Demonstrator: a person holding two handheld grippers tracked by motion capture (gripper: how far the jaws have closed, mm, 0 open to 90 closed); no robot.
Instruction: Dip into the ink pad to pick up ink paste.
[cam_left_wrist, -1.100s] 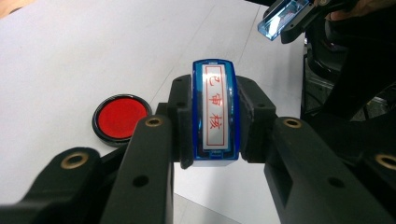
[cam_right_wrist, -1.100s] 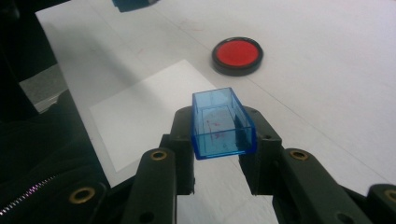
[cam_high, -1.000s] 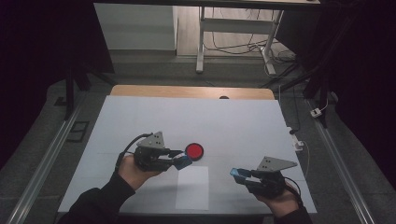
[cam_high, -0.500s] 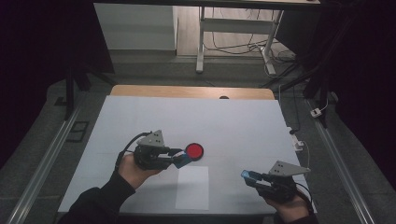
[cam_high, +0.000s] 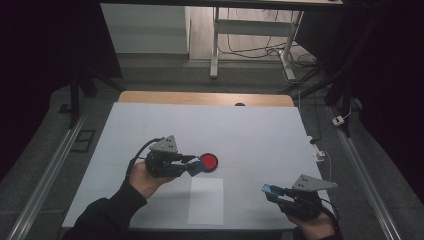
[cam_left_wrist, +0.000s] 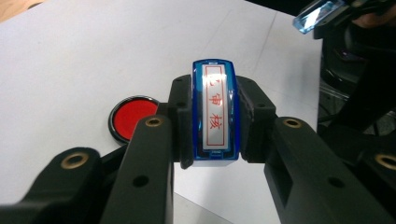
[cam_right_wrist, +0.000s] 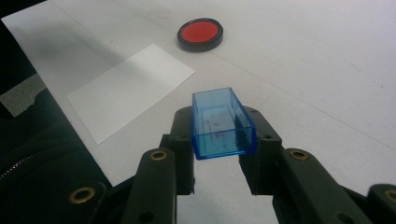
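My left gripper (cam_high: 192, 166) (cam_left_wrist: 215, 126) is shut on a blue stamp (cam_left_wrist: 215, 114) whose white face carries red characters. Just beyond its tip lies a round red ink pad (cam_high: 208, 161) (cam_left_wrist: 132, 116) (cam_right_wrist: 200, 33) in a black case. A white paper slip (cam_high: 206, 200) (cam_right_wrist: 130, 88) lies on the table in front of the pad. My right gripper (cam_high: 272, 191) (cam_right_wrist: 223, 135) hovers near the table's front right edge, shut on the stamp's clear blue cap (cam_high: 270, 189) (cam_right_wrist: 222, 123), open side up. That cap (cam_left_wrist: 320, 15) also appears at the top right of the left gripper view.
The white table (cam_high: 250, 135) has a wooden strip (cam_high: 205, 98) along its far edge. Metal rails (cam_high: 45, 175) run down both sides. A desk frame and cables (cam_high: 250, 45) stand on the floor beyond. A dark sleeve (cam_right_wrist: 42, 158) sits at the left of the right gripper view.
My right gripper has drawn back toward the front right edge with the blue cap. The left gripper with the stamp has stayed beside the ink pad.
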